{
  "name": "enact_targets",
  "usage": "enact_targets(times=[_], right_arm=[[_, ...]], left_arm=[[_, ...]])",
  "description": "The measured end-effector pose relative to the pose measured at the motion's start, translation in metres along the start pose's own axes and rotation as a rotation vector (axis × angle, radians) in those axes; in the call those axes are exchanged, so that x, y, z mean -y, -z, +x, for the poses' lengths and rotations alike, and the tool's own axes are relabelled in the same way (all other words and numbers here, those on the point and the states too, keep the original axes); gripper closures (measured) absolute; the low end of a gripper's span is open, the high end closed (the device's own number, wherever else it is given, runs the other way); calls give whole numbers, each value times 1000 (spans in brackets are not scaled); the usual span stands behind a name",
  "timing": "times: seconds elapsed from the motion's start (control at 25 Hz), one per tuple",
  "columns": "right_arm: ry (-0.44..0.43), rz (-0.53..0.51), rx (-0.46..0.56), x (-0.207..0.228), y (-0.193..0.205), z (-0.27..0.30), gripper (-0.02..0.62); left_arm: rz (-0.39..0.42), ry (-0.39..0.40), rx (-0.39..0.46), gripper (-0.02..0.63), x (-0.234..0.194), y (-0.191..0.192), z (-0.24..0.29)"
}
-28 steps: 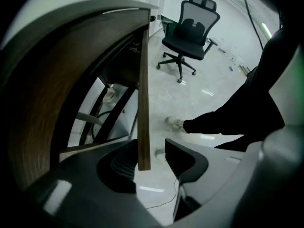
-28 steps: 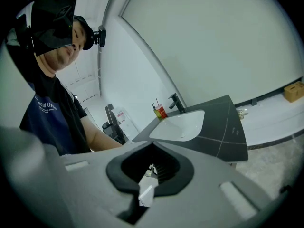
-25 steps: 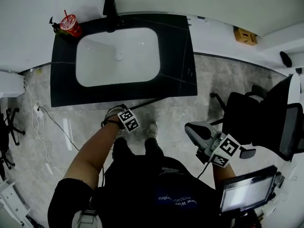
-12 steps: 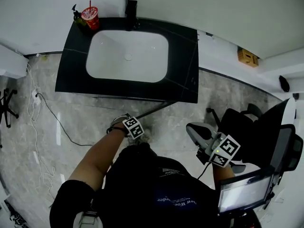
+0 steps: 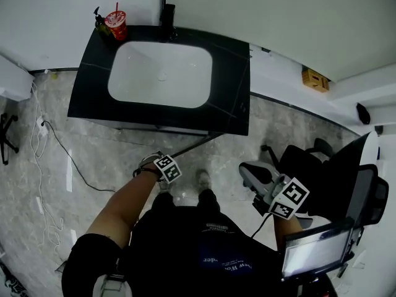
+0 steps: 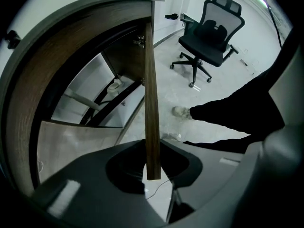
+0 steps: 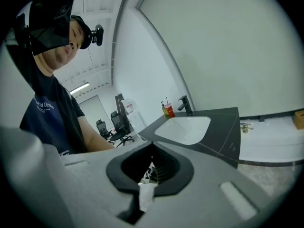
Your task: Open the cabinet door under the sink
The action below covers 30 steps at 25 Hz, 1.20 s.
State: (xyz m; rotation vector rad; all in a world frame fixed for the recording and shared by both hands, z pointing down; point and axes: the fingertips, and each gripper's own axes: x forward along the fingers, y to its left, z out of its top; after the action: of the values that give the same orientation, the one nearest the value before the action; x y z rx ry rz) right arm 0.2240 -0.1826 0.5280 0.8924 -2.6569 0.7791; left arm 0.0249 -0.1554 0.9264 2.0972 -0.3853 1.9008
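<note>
The sink cabinet has a black countertop [image 5: 230, 85] around a white basin [image 5: 161, 73]. Its wooden door [image 5: 197, 143] stands swung out from the cabinet front. My left gripper [image 5: 166, 166] points straight down at the door's outer end. In the left gripper view the door's edge [image 6: 149, 94] runs between the jaws of my left gripper [image 6: 153, 161], which have just been closing and now grip it. Behind the door I see the open cabinet inside [image 6: 95, 99] with pipes. My right gripper [image 5: 247, 171] hangs off to the right, away from the cabinet, its jaws [image 7: 151, 163] together and holding nothing.
A red cup [image 5: 116, 22] and a black faucet [image 5: 167, 12] sit at the back of the countertop. A black office chair [image 5: 318, 166] and a screen [image 5: 315, 249] stand at the right. A cable [image 5: 59, 147] trails on the floor at left. My feet [image 5: 203, 178] are near the door.
The left gripper has moved away from the cabinet front with the door's edge, and the door stands further out. The right gripper has barely moved.
</note>
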Motion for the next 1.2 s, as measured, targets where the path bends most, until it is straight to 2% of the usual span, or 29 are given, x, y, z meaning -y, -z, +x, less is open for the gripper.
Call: enact_targets(times=[0.2, 0.48, 0.64, 0.88, 1.08, 1.2], right_arm=[[-50, 0, -20, 32, -1, -27, 595], [-148, -50, -38, 80, -15, -68, 595], [-202, -81, -75, 92, -21, -78, 595], [-244, -109, -93, 85, -31, -66, 595], [-282, -135, -93, 76, -36, -57, 595], [-315, -133, -110, 85, -32, -61, 595]], left_arm=[[-83, 3, -37, 540, 17, 0, 0], [-180, -19, -143, 540, 37, 1, 5], [-232, -22, -179, 540, 53, -4, 6], [-307, -6, -129, 540, 77, -12, 7], [-342, -5, -117, 540, 87, -13, 7], [-380, 11, -119, 540, 100, -18, 9]])
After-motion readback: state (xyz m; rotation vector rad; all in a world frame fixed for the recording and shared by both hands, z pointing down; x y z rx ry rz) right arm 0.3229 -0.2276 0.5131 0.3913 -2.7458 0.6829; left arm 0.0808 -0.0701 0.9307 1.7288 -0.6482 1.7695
